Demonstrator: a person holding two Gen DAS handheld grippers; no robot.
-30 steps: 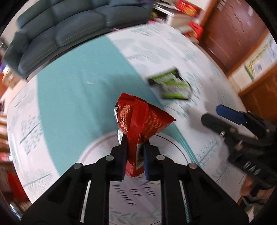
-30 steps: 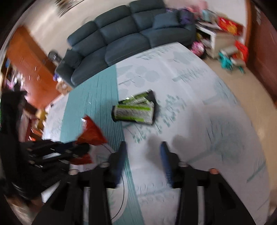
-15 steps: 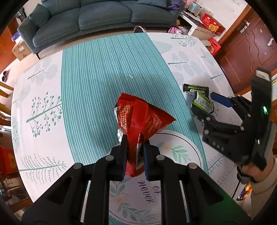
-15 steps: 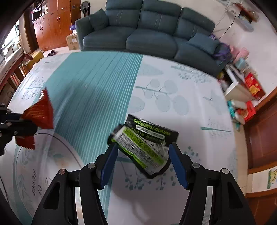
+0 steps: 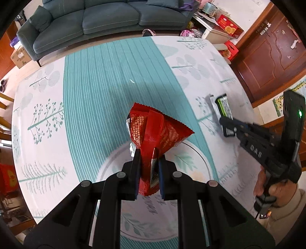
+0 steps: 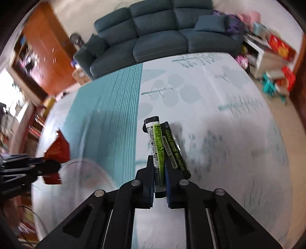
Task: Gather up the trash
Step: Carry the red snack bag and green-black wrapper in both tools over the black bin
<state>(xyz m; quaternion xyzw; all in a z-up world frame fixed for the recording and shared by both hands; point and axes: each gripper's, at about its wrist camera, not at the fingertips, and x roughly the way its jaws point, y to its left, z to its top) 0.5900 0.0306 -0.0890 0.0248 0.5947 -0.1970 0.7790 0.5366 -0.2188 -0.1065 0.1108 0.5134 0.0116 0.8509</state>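
My left gripper (image 5: 148, 155) is shut on a crumpled red snack wrapper (image 5: 153, 132) and holds it above the table. The wrapper also shows in the right wrist view (image 6: 57, 147), at the left. My right gripper (image 6: 158, 162) is shut on a black, green and white wrapper (image 6: 159, 147), folded edge-on between the fingers and lifted off the cloth. In the left wrist view the right gripper (image 5: 225, 122) is at the right with that wrapper (image 5: 223, 107) at its tip.
The table carries a white and teal cloth (image 5: 107, 80) with leaf prints. A blue-grey sofa (image 5: 91, 17) stands beyond it. Boxes and clutter (image 5: 227, 28) lie at the back right, by a wooden door (image 5: 271, 55). A tiny white scrap (image 5: 132, 81) lies on the teal stripe.
My right gripper has shut on the black and green wrapper and lifted it off the cloth. My left gripper still holds the red wrapper, little moved.
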